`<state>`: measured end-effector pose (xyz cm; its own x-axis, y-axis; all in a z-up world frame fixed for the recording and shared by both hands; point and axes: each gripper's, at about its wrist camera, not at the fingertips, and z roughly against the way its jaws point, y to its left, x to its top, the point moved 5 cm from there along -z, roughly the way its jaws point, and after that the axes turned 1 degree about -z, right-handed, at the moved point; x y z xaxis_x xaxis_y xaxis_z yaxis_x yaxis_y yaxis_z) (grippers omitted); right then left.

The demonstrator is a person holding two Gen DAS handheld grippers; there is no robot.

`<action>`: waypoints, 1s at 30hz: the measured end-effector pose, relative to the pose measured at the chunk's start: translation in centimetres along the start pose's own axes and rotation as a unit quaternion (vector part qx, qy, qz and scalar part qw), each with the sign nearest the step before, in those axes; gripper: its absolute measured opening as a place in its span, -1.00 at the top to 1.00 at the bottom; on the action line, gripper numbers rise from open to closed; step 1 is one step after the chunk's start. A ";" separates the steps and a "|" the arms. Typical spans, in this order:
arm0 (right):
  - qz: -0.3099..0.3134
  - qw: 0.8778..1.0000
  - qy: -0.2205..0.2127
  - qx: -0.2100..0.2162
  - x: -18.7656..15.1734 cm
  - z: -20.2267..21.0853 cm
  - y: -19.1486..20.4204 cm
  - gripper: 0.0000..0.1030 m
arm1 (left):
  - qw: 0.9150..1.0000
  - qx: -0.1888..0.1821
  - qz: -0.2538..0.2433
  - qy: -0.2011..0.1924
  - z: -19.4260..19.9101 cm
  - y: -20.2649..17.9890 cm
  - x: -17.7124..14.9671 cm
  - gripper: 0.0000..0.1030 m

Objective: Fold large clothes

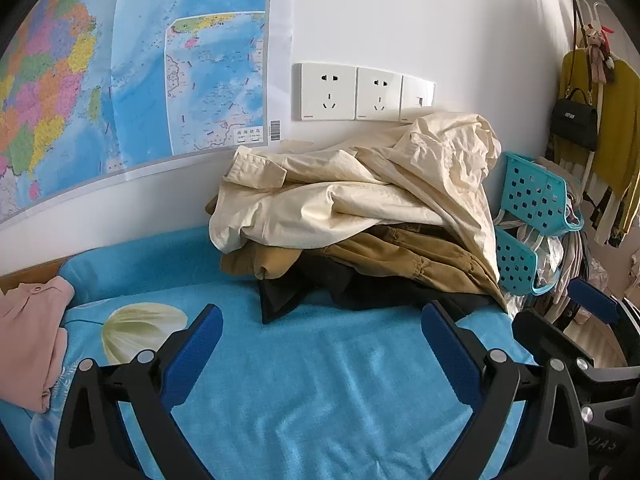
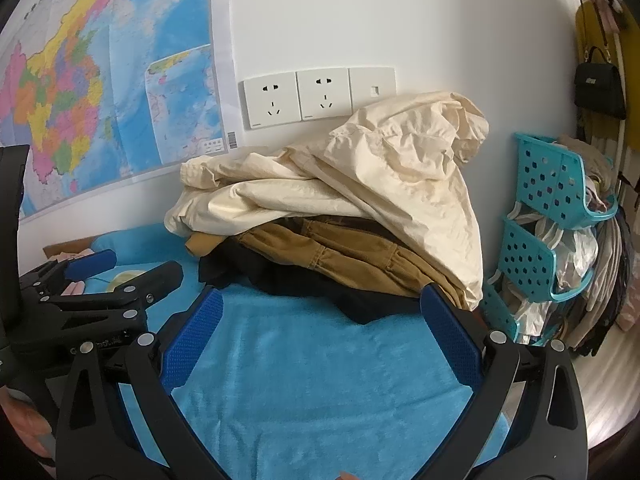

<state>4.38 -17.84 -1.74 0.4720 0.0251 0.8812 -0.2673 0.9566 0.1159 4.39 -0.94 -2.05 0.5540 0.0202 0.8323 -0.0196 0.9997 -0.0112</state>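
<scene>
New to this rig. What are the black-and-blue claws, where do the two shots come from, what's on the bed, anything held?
No robot arm here: a person carries two hand-held grippers, each with a fisheye camera looking along its fingers. One picture is from the left gripper, the other from the right gripper. Both are open and hold nothing. On the blue blanket a pile sits against the wall: a cream garment on top, a brown garment under it, a black garment lowest. A pink garment lies at the left.
</scene>
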 end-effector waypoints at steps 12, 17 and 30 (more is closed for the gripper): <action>-0.003 1.000 0.001 -0.009 0.0 -0.1 -0.5 -0.90 | 1.000 0.009 0.002 -0.001 0.0 0.1 0.1 -0.87; -0.002 1.000 0.000 -0.009 0.0 -0.1 -0.5 -0.90 | 1.000 0.009 0.002 0.000 -0.1 0.1 0.1 -0.87; 0.002 1.000 0.001 -0.006 0.0 -0.2 -0.5 -0.90 | 1.000 0.011 0.005 0.000 -0.1 0.3 0.2 -0.87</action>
<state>4.68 -18.30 -1.85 0.4722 0.0287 0.8810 -0.2581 0.9602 0.1071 4.59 -0.62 -1.90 0.5530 0.0293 0.8326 -0.0430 0.9991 -0.0066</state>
